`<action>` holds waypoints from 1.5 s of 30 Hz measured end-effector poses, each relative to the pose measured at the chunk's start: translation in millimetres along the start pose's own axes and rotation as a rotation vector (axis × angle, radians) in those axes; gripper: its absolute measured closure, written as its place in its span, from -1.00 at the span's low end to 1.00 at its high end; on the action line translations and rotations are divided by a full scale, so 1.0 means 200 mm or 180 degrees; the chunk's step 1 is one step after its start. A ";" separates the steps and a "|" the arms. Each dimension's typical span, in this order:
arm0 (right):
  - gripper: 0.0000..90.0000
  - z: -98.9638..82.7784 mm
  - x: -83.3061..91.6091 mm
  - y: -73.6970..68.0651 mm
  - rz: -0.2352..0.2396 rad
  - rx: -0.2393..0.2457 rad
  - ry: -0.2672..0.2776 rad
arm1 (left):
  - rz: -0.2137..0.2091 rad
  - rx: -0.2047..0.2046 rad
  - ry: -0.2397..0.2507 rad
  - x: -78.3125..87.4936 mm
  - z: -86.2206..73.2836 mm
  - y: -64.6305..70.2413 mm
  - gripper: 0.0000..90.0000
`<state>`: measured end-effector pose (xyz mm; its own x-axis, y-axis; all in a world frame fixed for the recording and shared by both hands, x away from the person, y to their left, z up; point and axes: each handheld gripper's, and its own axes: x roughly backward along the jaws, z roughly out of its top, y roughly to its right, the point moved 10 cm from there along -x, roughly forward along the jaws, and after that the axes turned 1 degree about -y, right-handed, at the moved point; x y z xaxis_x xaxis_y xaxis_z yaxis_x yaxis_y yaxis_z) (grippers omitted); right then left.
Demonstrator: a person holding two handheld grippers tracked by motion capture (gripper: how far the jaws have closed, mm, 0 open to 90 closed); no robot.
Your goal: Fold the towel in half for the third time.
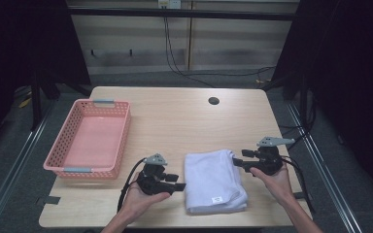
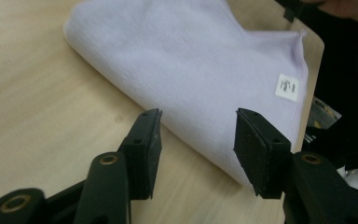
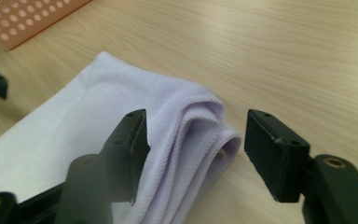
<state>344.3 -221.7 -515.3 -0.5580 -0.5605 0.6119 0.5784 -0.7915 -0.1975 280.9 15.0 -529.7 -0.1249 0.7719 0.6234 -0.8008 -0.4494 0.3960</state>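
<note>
Both hand-held grippers — left (image 1: 178, 183), right (image 1: 237, 161) — jaws apart, empty, flanking folded towel (image 1: 213, 180)

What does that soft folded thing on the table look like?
On the wooden table, look near the front edge, right of the pink basket. Between the two black tools lies a pale lilac cloth, folded into a thick rectangle. It has a small white label at one corner.

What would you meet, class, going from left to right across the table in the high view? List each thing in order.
Pink basket → left hand-held gripper → folded white towel → right hand-held gripper.
</note>
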 end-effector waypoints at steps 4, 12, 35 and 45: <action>-0.22 0.00 -0.07 0.03 0.0018 -0.0008 -0.0095 | -0.0080 0.0003 -0.0015 -0.02 -0.03 0.03 0.07; -0.21 -0.01 -0.21 0.05 0.0066 -0.0058 -0.0193 | -0.0062 0.0022 -0.0091 -0.08 -0.02 0.03 0.02; -0.15 -0.11 -0.30 0.07 0.0122 -0.0065 -0.0424 | -0.0121 -0.0243 -0.0319 -0.18 -0.17 0.17 -0.13; 0.52 -0.12 -0.29 0.01 0.0381 -0.0047 -0.0449 | 0.0000 -0.0331 -0.0368 -0.19 -0.19 0.16 0.70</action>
<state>362.7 -196.9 -570.1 -0.3962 -0.6121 0.6844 0.6263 -0.7252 -0.2860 237.8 -11.0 -565.8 -0.0614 0.7121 0.6994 -0.8579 -0.3958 0.3277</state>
